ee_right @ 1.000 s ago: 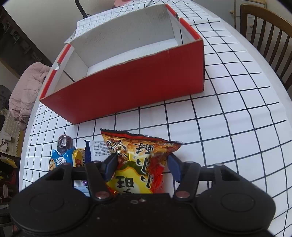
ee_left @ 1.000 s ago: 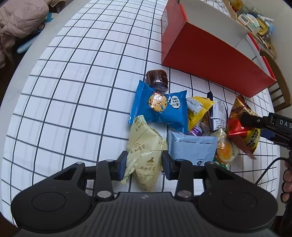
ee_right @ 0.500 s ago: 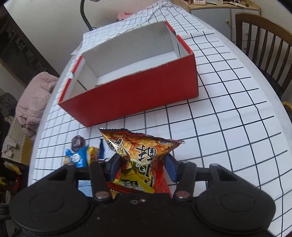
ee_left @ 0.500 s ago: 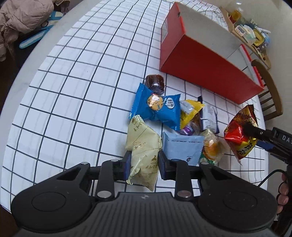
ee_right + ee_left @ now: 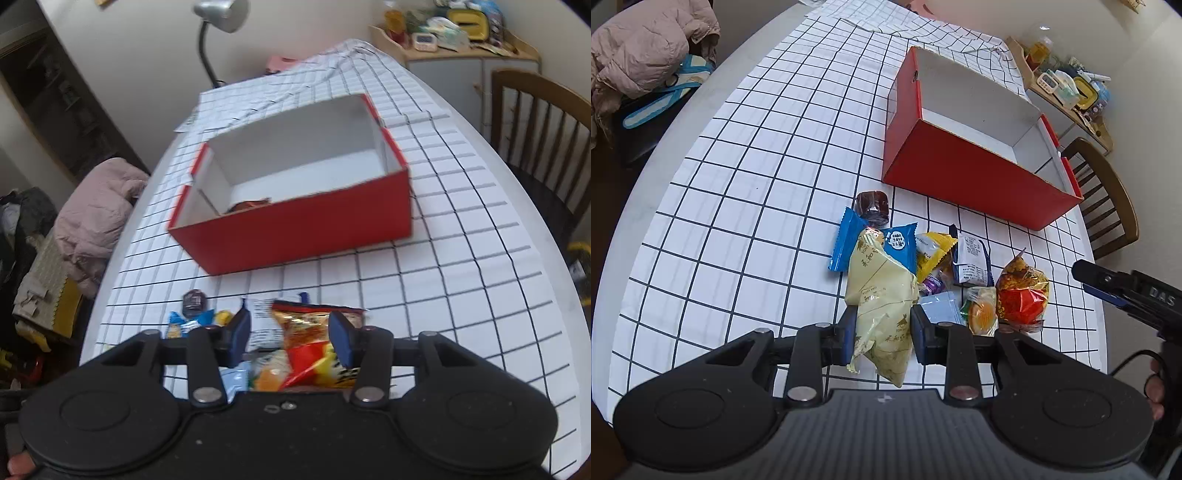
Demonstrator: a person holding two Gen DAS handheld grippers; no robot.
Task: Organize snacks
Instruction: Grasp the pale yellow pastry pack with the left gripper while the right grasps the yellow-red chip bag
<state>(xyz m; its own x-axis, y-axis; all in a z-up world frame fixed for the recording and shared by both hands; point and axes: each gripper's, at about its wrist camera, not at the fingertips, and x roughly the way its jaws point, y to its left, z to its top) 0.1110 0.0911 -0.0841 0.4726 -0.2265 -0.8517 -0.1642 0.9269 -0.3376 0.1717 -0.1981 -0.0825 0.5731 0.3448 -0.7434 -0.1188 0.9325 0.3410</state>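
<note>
My left gripper [image 5: 882, 332] is shut on a pale yellow snack packet [image 5: 882, 299] and holds it above the table. The red and yellow snack bag [image 5: 1021, 295] lies on the table at the right end of the snack pile, also in the right wrist view [image 5: 314, 339]. My right gripper [image 5: 290, 338] is open above it and holds nothing. The red box [image 5: 975, 177] stands beyond the pile with its white inside open; in the right wrist view [image 5: 295, 232] a brown packet [image 5: 247, 205] lies inside it.
The pile holds a blue cookie packet [image 5: 849, 243], a brown sweet [image 5: 873, 206], a yellow packet [image 5: 932, 251], a white-label packet [image 5: 973, 258], a light blue packet [image 5: 942, 308] and an orange jelly [image 5: 982, 314]. A wooden chair [image 5: 543, 133] stands at the table's right edge.
My right gripper has opened and the red and yellow bag dropped back onto the table beside the pile. My left gripper has lifted the pale yellow packet higher. Both views rose.
</note>
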